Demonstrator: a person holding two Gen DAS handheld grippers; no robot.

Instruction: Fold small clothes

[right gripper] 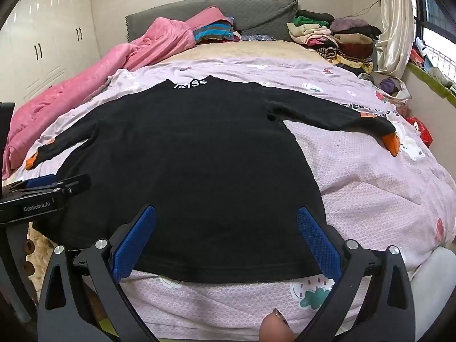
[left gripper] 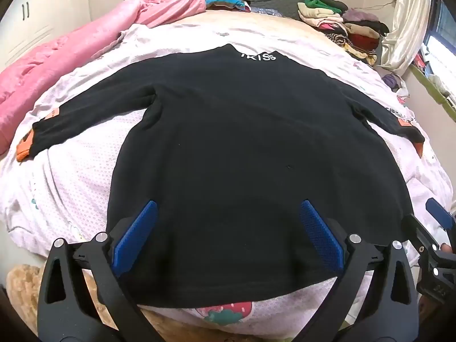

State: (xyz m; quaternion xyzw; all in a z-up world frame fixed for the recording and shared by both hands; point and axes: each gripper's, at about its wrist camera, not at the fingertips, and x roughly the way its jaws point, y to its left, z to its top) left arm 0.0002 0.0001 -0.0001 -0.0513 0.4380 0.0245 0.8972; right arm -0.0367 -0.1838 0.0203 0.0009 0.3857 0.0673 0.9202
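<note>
Bedsheet [right gripper: 370, 188] lies bare and open to the right of the black shirt [right gripper: 185, 156], which is spread flat near the bed's front edge, sleeves out, hem toward the grippers. Pink blanket [right gripper: 85, 68] runs along the bed's left edge, and piled clothes [right gripper: 336, 40] fill the far right corner. Both the left gripper [left gripper: 228, 228] and right gripper [right gripper: 226, 230] tilt down over the hem, jaws spread wide and empty.

Pink quilt [right gripper: 94, 65] along the bed's left side, grey headboard [right gripper: 256, 8], white wardrobe [right gripper: 42, 42], cream curtain [right gripper: 394, 20]
</note>
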